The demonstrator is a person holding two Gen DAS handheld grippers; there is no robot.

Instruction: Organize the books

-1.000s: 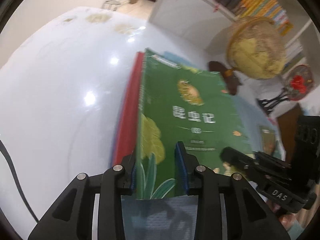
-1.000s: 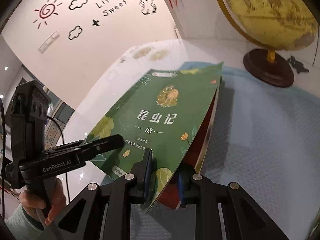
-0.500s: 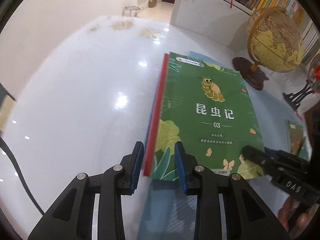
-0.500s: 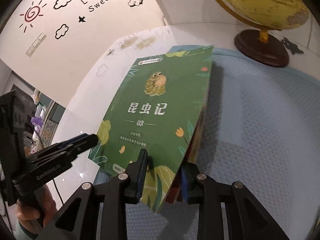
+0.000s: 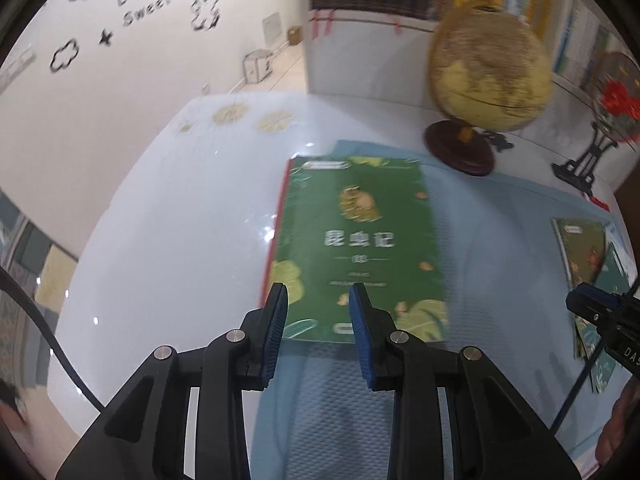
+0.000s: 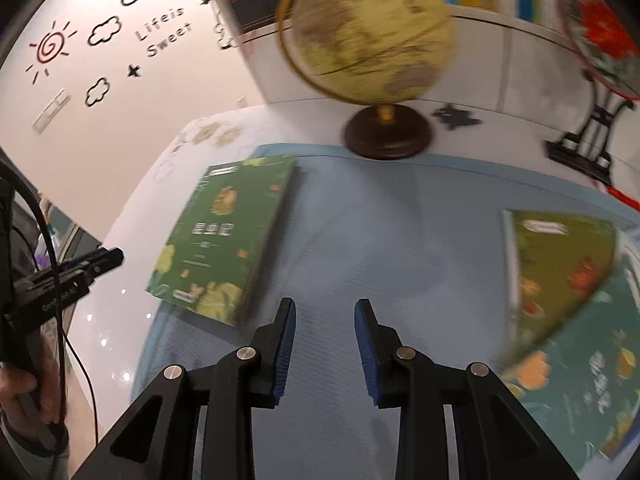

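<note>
on the blue mat (image 6: 360,216), both claws spread empty, clear of the green book's (image 5: 360,240) near edge.

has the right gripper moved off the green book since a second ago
Yes. The right gripper has pulled back and swung right: the green book it had clamped now lies left of its empty, open gripper, over the blue mat.

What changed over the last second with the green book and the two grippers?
Both grippers let go of the green book, which now lies flat on the stack. Left gripper and right gripper pulled back, empty; the right has swung toward the other books. The globe stayed put.
</note>
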